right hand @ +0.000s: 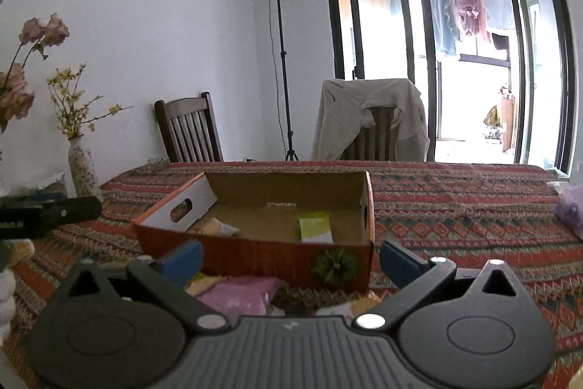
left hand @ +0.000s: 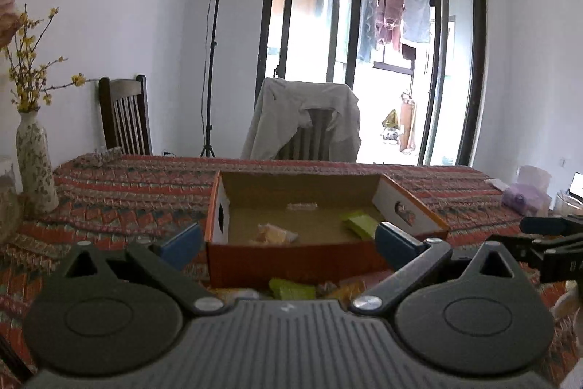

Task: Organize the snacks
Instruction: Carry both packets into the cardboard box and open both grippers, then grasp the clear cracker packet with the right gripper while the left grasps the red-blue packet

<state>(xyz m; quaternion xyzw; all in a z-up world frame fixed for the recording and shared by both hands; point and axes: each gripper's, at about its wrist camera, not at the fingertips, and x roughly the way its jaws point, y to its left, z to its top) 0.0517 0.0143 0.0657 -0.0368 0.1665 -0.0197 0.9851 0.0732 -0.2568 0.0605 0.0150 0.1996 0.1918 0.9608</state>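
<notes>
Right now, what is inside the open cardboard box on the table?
Inside the cardboard box lie a green packet, a yellowish wrapped snack and a small clear packet by the back wall. The front wall hides the nearest floor strip.

A surface (right hand: 455,206) draped in a red patterned cloth is carrying an open orange cardboard box (right hand: 255,257) near its middle. Loose snack packets are lying just in front of the box: a pink one (right hand: 240,294) and a green one (left hand: 291,288). A flowered vase (left hand: 34,166) is standing upright at the left edge
</notes>
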